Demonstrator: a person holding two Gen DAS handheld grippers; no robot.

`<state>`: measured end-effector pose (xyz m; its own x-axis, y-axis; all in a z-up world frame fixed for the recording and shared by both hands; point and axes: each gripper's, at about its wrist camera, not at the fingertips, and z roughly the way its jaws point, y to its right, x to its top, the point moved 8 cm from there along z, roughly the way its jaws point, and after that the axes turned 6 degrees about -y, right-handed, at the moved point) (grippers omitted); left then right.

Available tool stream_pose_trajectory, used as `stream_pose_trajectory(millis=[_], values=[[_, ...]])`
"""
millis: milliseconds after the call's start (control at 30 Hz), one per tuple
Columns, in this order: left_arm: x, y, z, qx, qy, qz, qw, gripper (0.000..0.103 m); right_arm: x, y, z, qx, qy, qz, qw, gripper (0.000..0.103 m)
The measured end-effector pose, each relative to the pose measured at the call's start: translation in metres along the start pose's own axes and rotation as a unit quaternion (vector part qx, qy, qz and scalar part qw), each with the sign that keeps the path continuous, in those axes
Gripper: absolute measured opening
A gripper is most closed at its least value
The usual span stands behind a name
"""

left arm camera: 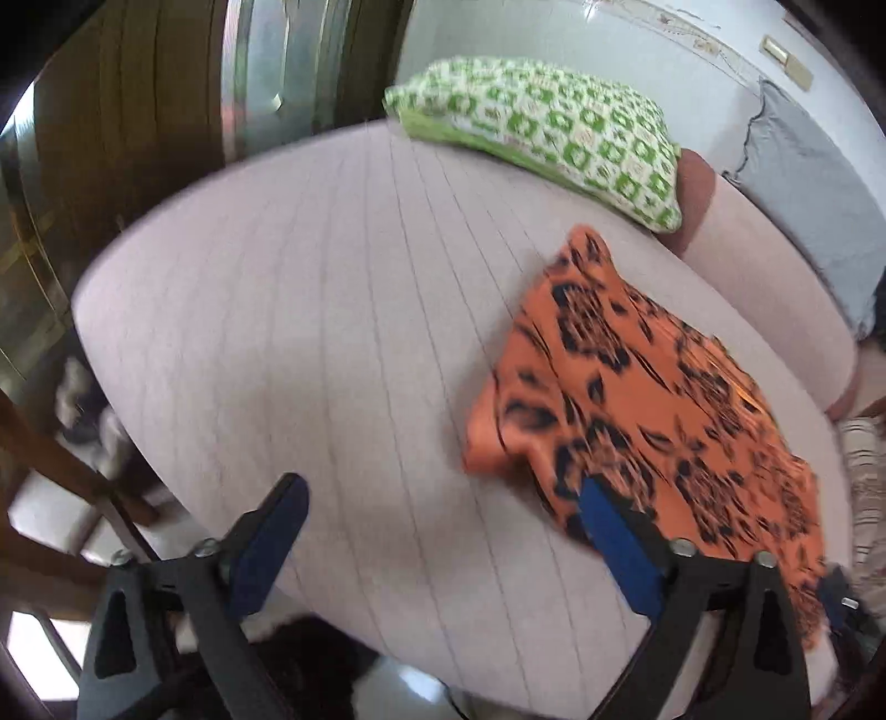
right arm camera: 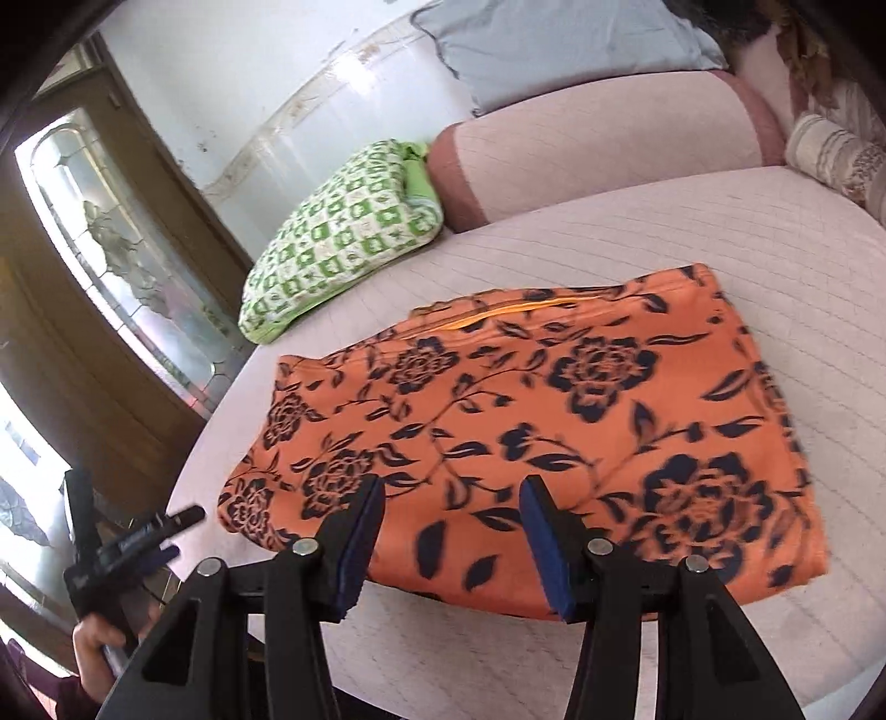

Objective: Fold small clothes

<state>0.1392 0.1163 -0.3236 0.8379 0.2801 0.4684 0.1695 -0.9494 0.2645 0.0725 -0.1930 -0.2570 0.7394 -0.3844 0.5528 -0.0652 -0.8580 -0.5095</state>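
No legible text, label, brand, number or sign appears in either view. The orange cloth [right arm camera: 531,426] carries only a dark flower print, and the green cushion [right arm camera: 343,232] only a checked pattern, neither with lettering

Pale pink quilted sofa [right arm camera: 637,232], green patterned cushion [right arm camera: 343,232], white wall [right arm camera: 249,66], wooden glazed door [right arm camera: 111,232]

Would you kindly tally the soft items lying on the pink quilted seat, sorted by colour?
Orange, folded floral-print garment: 1
Green-and-white checked knitted cushion: 1
Pale grey-blue fabric cushion: 1
Cream patterned bolster cushion: 1
Total: 4
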Motion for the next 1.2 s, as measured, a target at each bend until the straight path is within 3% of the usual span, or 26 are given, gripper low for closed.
stream_pose_trajectory(millis=[67, 167, 300, 400, 467, 600, 733, 800, 967, 1067, 1200], values=[[-0.007, -0.002, 0.004, -0.018, -0.024, -0.010, 0.9995, 0.057, -0.001, -0.010, 0.007, -0.003, -0.013, -0.017, 1.000, 0.029], [-0.016, -0.001, 0.019, -0.052, -0.060, -0.042, 0.9960, 0.039, -0.004, -0.029, 0.023, -0.001, -0.019, -0.034, 0.999, 0.029], [-0.010, 0.001, 0.028, -0.060, -0.045, -0.070, 0.9947, 0.040, -0.001, -0.035, 0.043, 0.006, -0.023, -0.020, 1.000, 0.029], [-0.001, 0.004, 0.032, -0.065, -0.040, -0.090, 0.9930, 0.055, -0.001, -0.033, 0.064, 0.010, -0.041, -0.001, 0.999, 0.029], [0.005, 0.010, 0.036, -0.066, -0.033, -0.100, 0.9923, 0.066, -0.008, -0.029, 0.084, 0.002, -0.075, 0.004, 0.997, 0.029], [0.017, 0.022, 0.032, -0.085, -0.020, -0.097, 0.9915, 0.064, -0.008, -0.029, 0.091, -0.008, -0.077, -0.003, 0.997, 0.028], [0.030, 0.030, 0.005, -0.082, 0.049, -0.061, 0.9935, 0.060, -0.009, -0.026, 0.093, 0.008, -0.081, 0.008, 0.997, 0.027], [0.026, 0.028, 0.000, -0.079, 0.062, -0.059, 0.9932, 0.061, -0.009, -0.025, 0.093, 0.013, -0.082, 0.008, 0.997, 0.027], [0.005, 0.038, 0.016, -0.121, 0.003, -0.067, 0.9904, 0.080, -0.010, -0.026, 0.093, 0.015, -0.080, 0.003, 0.997, 0.028], [0.001, 0.036, 0.020, -0.119, -0.008, -0.083, 0.9894, 0.084, -0.011, -0.025, 0.092, 0.019, -0.081, 0.006, 0.996, 0.028], [0.003, 0.034, 0.041, -0.143, -0.041, -0.130, 0.9803, 0.084, -0.011, -0.023, 0.089, 0.032, -0.083, 0.012, 0.996, 0.028]])
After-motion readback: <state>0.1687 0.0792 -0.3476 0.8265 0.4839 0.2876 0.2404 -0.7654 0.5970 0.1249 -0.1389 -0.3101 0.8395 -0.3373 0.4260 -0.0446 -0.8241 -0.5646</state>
